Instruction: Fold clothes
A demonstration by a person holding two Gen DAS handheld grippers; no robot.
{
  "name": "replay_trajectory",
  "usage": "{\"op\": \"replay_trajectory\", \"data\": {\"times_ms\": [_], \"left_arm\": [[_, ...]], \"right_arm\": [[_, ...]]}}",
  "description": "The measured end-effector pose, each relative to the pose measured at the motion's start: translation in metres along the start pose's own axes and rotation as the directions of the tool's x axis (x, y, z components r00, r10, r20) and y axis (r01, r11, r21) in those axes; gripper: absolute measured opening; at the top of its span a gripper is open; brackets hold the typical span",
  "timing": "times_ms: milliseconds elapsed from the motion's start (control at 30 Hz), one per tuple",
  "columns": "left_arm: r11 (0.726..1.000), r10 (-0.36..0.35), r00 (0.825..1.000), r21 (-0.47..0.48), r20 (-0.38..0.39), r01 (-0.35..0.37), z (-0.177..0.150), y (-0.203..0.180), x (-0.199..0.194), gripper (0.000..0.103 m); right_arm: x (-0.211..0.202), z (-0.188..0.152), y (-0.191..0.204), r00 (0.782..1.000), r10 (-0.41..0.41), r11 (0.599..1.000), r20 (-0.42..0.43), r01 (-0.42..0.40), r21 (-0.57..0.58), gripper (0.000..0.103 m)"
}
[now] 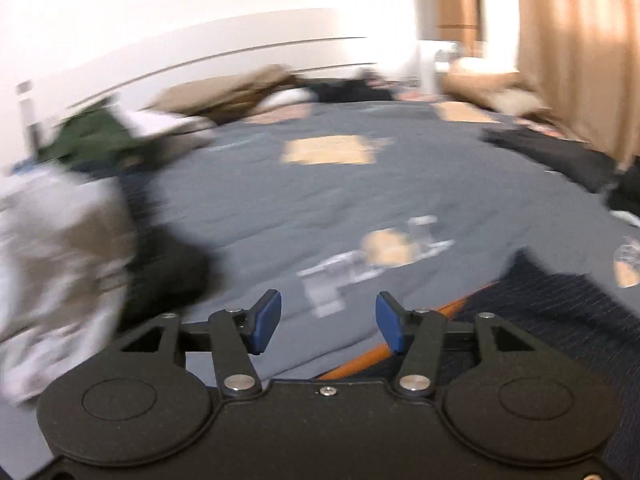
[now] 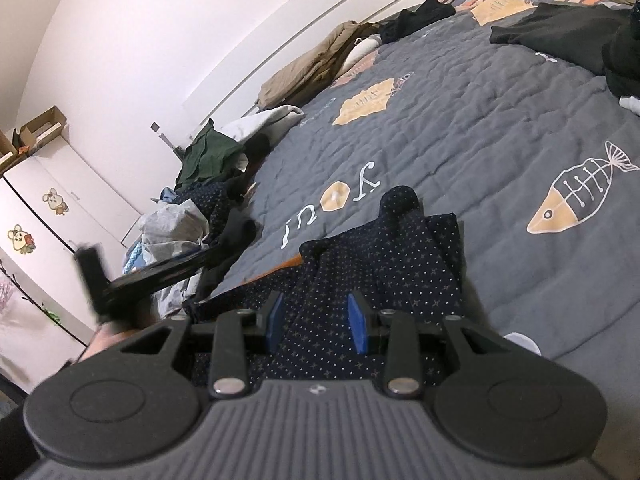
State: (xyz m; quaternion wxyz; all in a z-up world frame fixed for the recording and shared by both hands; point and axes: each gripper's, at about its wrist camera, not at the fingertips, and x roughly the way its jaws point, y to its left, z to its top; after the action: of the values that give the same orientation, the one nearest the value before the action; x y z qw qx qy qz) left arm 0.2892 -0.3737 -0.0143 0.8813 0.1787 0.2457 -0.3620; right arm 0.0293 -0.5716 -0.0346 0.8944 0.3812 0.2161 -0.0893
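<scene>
The right gripper (image 2: 316,322) is low over the near edge of the bed (image 2: 460,120), and its blue pads (image 2: 275,323) stand on both sides of a dark navy garment (image 2: 384,256) with small pale dots. The jaws are spread, with a wide fold of the cloth running between them; whether the pads press on it I cannot tell. The garment lies bunched on the grey quilt, with one rounded end pointing up toward the printed word and the fish-bone drawing (image 2: 576,196).

The left gripper (image 1: 328,322) hangs above the quilt with its jaws released and nothing between the pads – only grey cover behind them. Its picture is blurred. The same navy garment (image 1: 560,308) shows to its lower right, with an orange strip (image 1: 400,338) along its edge. In the right wrist view the left gripper appears as a dark blurred shape (image 2: 160,272) to the left, beside the heap.

Along the left side of the bed there is a heap of clothes (image 2: 176,224) – grey and blue pieces, then a dark green garment (image 2: 208,156), a white one and a khaki garment (image 2: 316,68) further on. Black clothes (image 2: 560,32) lie on the far right part of the quilt. A white wardrobe (image 2: 44,208) with cartoon stickers stands by the wall, with cardboard boxes (image 2: 36,128) on its top.
</scene>
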Motion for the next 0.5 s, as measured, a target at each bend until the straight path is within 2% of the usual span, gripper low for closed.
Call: {"op": "replay_trajectory", "data": {"times_ms": [67, 167, 300, 400, 500], "left_arm": [[0.997, 0.063, 0.997, -0.039, -0.04, -0.065, -0.015, 0.032, -0.014, 0.054], [0.99, 0.102, 0.988, -0.089, -0.119, -0.113, -0.04, 0.064, -0.024, 0.057], [0.984, 0.099, 0.982, -0.132, -0.163, -0.121, -0.057, 0.077, -0.019, 0.059], [0.985, 0.097, 0.974, -0.123, -0.203, -0.124, -0.061, 0.073, 0.001, 0.059], [0.986, 0.066, 0.972, -0.137, -0.227, -0.099, -0.061, 0.072, 0.023, 0.058]], "right_arm": [[0.001, 0.0, 0.001, 1.0, -0.001, 1.0, -0.001, 0.001, -0.001, 0.034], [0.004, -0.003, 0.002, 1.0, -0.009, 1.0, -0.01, 0.009, -0.01, 0.034], [0.008, -0.005, 0.004, 1.0, -0.021, 1.0, -0.021, 0.02, -0.022, 0.034], [0.01, -0.007, 0.006, 0.999, -0.026, 0.999, -0.027, 0.025, -0.032, 0.034], [0.012, -0.007, 0.005, 0.999, -0.029, 0.999, -0.031, 0.027, -0.035, 0.034]]}}
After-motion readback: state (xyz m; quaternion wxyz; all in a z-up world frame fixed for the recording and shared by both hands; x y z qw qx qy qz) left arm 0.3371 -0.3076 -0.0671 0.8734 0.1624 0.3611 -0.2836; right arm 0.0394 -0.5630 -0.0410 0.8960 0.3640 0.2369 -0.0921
